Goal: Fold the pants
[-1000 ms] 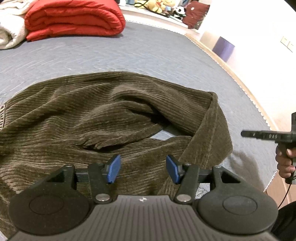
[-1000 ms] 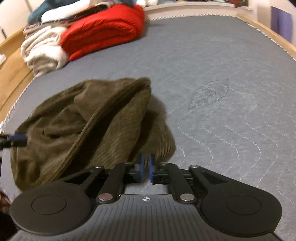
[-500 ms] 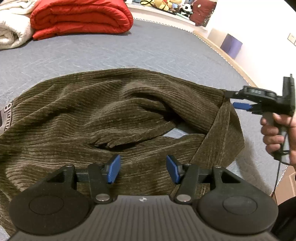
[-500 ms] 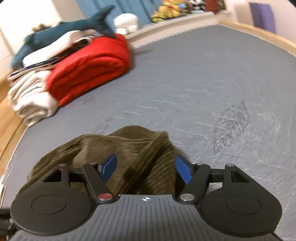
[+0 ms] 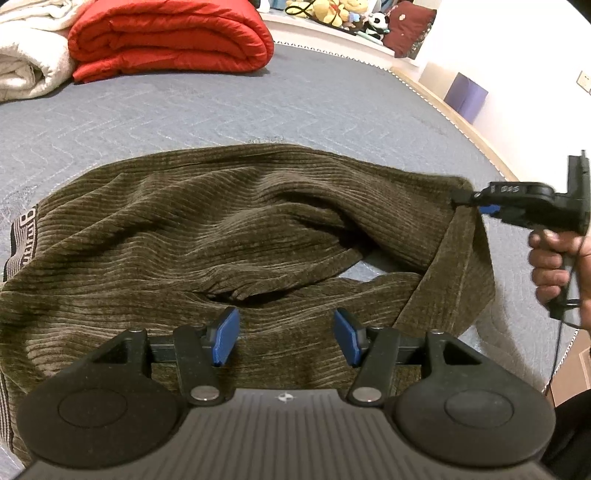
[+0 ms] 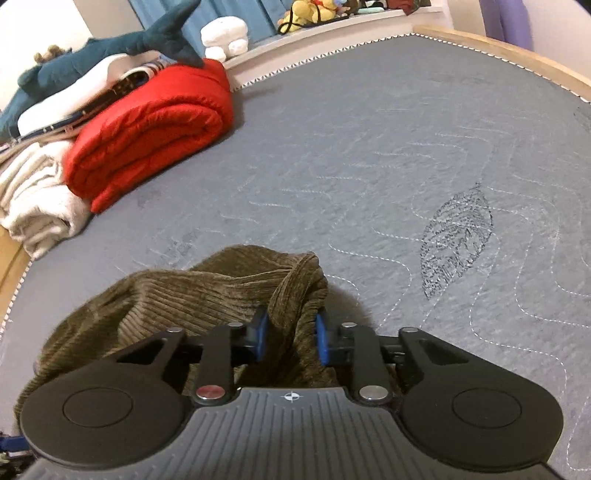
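Grey quilted mattress [image 5: 295,103] fills both views, stitched with wavy lines, and a dark leaf pattern [image 6: 456,242] sits at the right of the right wrist view. Across the middle of the left wrist view lie the pants [image 5: 221,236], olive-brown ribbed cloth, rumpled, with a gap near the centre where the mattress shows through; a striped waistband [image 5: 22,236] runs along the left edge of the frame. In the right wrist view the pants [image 6: 207,291] bunch up in the lower centre.

A folded red quilt [image 5: 170,37] rests in the upper left of the left wrist view, touching a cream blanket [image 5: 26,55] at the frame's left edge. In the right wrist view a plush shark [image 6: 99,51] lies on top of that pile. Soft toys [image 5: 332,14] line the ledge at the top.

The left gripper [image 5: 286,339] hovers low in its own frame over the near part of the pants, its blue-padded jaws wide apart with nothing between them. The right gripper [image 6: 290,338] has its jaws drawn narrow around a raised fold of the cloth; in the left wrist view it appears at the right edge [image 5: 465,199], lifting that corner off the mattress, with the right hand [image 5: 554,266] on its handle.
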`<state>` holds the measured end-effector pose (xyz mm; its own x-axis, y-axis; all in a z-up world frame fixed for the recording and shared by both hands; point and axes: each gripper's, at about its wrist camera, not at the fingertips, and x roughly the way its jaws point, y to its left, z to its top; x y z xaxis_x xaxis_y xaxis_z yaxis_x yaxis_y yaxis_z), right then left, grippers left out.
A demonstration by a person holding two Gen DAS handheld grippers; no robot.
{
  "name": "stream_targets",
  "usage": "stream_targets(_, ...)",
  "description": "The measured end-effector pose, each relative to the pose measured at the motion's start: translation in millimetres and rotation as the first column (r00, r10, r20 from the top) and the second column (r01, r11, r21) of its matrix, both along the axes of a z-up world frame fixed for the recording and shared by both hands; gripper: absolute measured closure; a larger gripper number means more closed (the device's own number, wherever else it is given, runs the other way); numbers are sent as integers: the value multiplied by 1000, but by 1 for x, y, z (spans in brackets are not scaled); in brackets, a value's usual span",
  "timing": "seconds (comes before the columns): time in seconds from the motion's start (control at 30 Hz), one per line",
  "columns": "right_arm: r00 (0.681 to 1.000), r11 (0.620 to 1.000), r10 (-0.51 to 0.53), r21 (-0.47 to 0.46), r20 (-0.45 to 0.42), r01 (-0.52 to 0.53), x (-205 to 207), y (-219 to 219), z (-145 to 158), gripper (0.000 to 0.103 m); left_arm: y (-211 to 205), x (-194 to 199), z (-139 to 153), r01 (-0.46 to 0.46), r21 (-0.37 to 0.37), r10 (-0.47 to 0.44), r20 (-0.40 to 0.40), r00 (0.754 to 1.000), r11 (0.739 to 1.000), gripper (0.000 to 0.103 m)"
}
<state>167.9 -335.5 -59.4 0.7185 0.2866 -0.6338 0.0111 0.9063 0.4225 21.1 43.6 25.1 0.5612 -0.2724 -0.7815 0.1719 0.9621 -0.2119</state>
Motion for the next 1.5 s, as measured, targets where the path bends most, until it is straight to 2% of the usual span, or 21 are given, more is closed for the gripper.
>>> stream_targets(0.3, 980, 987, 139, 66, 143, -149, -55, -15, 55, 84, -6, -4, 4, 16, -6, -16, 7, 1000, 1000, 41)
stream_targets(0.43, 967, 978, 195, 44, 163, -204, -82, -32, 68, 84, -10, -6, 6, 22, -11, -21, 9, 1000, 1000, 41)
stream_targets(0.5, 966, 975, 220, 12, 137, -224, -90, -40, 67, 84, -14, -7, 7, 26, -12, -26, 10, 1000, 1000, 41)
stream_targets(0.7, 964, 960, 259, -100, -52, -263, -102, -61, 35, 84, -22, -6, 7, 35, -11, -35, 9, 999, 999, 41)
stream_targets(0.93, 920, 909, 339, -184, -196, -374, -115, -64, 5, 83, -24, -6, 8, 29, -17, -29, 9, 1000, 999, 41)
stream_targets(1.03, 945, 932, 293, -179, -148, -316, -115, -74, 11, 68, -24, -7, 8, 32, -14, -32, 13, 999, 999, 39)
stream_targets(1.07, 961, 944, 258, -184, -104, -273, -115, -78, 18, 55, -24, -6, 7, 33, -11, -33, 12, 999, 999, 39)
stream_targets(1.1, 975, 954, 216, -200, -57, -223, -117, -83, 24, 46, -23, -6, 6, 32, -8, -32, 10, 999, 999, 39)
stream_targets(1.17, 989, 969, 138, -211, 45, -126, -115, -89, 36, 43, -22, -5, 4, 28, -2, -28, 2, 1000, 1000, 39)
stream_targets(1.23, 992, 984, 105, -150, 76, -92, -106, -91, 36, 43, -21, -3, 0, 22, 6, -22, -5, 1000, 1000, 39)
stream_targets(1.3, 991, 987, 114, -121, 70, -105, -92, -87, 27, 43, -20, -2, -1, 17, 10, -17, -8, 1000, 1000, 39)
stream_targets(1.4, 991, 981, 122, -155, 49, -113, -70, -73, 14, 41, -18, -1, -2, 10, 13, -10, -10, 1000, 1000, 39)
stream_targets(1.5, 995, 989, 103, -102, -2, -103, -45, -72, -4, 41, -17, 0, -4, 9, 18, -8, -13, 1000, 1000, 39)
